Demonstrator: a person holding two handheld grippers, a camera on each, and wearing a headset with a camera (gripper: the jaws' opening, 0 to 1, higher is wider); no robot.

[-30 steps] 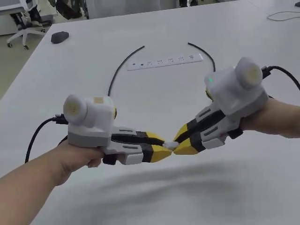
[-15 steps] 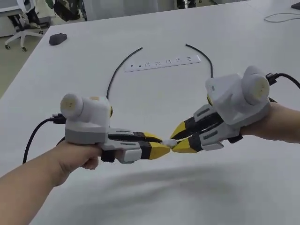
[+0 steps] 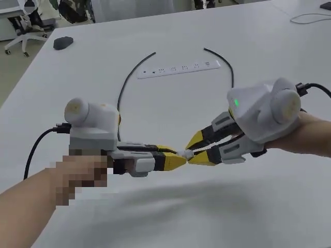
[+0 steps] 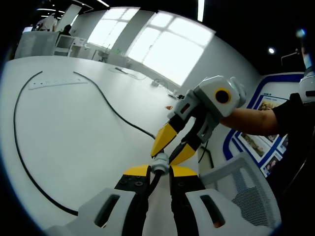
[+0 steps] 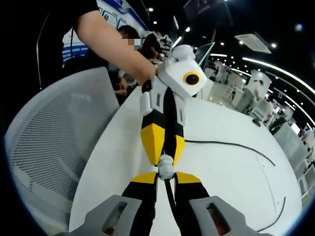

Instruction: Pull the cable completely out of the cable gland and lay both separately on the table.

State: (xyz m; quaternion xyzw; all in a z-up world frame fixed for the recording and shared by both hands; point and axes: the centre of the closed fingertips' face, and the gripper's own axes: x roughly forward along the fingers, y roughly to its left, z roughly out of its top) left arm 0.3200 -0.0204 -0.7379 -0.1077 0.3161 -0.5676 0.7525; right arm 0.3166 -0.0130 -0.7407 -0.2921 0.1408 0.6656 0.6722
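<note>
- Left gripper: nearest the person. Its jaws are closed to a single wedge and nip the gland at the tips.
- Gland: held above the table, where the two grippers meet nose to nose.
- Right gripper: jaws parted in a V, with the tips flanking the gland. Whether they grip it cannot be told.
- Cable: runs through the gland along the line joining the grippers, and shows black between both pairs of jaws. Its slack loops on the table beyond, around the power strip.
- Judgement: the pull should follow that shared axis, with the grippers drawing apart.
</note>
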